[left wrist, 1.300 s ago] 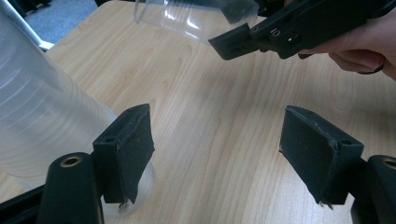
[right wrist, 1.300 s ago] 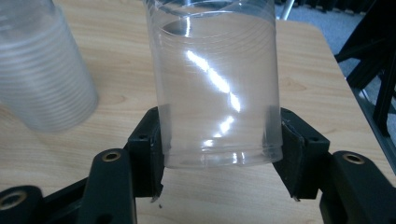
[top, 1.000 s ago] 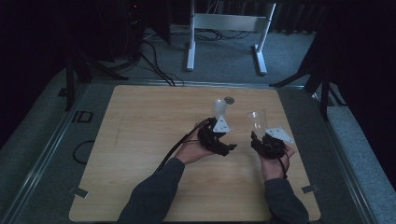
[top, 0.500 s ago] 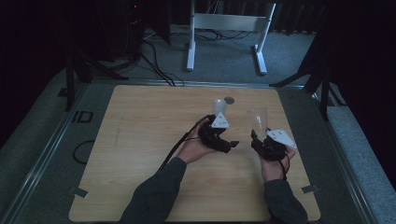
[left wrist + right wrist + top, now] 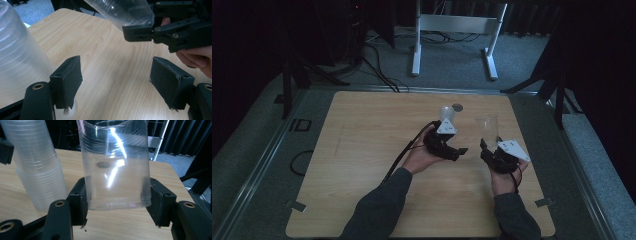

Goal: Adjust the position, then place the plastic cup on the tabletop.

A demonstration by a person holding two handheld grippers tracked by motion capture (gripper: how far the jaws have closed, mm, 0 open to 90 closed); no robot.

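Clear plastic cup [image 5: 116,167] between right jaws

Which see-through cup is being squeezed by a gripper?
The single clear cup, held upright near its base between the right gripper's two black jaws. The other one is a tall stack of cups standing beside it, outside those jaws.

Clear plastic cup [image 5: 115,165] upright, base clamped between the right gripper [image 5: 117,202] pads, stack of ribbed clear cups [image 5: 37,167] just beside on the wooden table [image 5: 162,172]
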